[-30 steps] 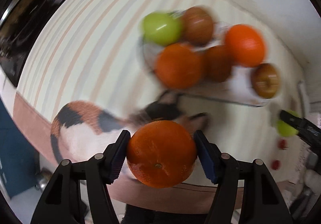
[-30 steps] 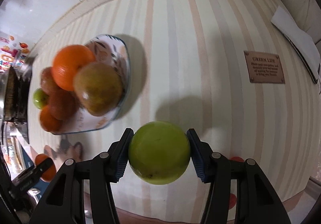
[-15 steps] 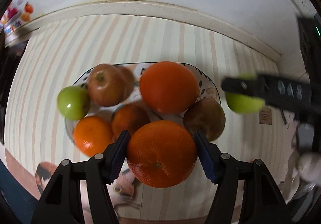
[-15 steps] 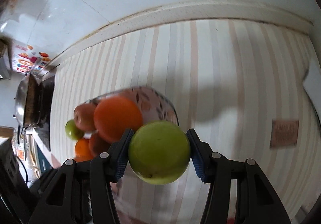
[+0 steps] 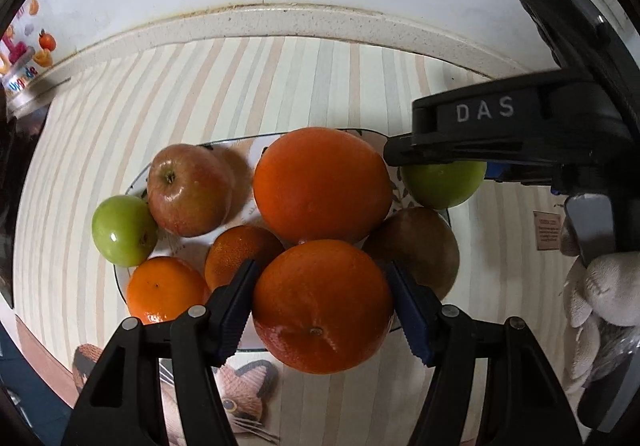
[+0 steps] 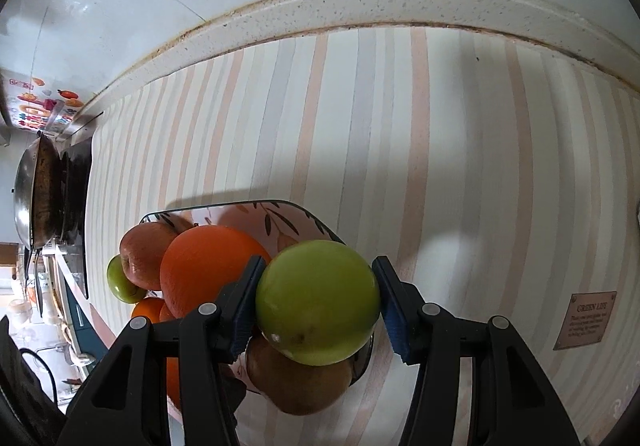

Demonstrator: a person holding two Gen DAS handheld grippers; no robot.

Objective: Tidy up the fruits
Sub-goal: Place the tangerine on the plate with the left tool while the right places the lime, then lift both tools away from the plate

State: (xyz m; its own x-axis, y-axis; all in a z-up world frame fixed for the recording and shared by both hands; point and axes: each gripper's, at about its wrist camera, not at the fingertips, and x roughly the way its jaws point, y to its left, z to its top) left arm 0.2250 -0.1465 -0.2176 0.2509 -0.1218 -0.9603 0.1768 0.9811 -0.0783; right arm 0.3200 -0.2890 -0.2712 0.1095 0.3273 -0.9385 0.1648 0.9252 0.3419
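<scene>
we're at the drop-off: left gripper (image 5: 322, 306) jaws clamp an orange (image 5: 322, 306), right gripper (image 6: 316, 302) jaws clamp a green apple (image 6: 317, 302), both over the full plate (image 6: 280, 214). next we probably need free gaps so nothing rolls onto the tabletop (image 6: 400, 146).

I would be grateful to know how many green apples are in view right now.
2: one green apple held in the right gripper, another small green apple at the plate's left edge. Others may be hidden.
</scene>
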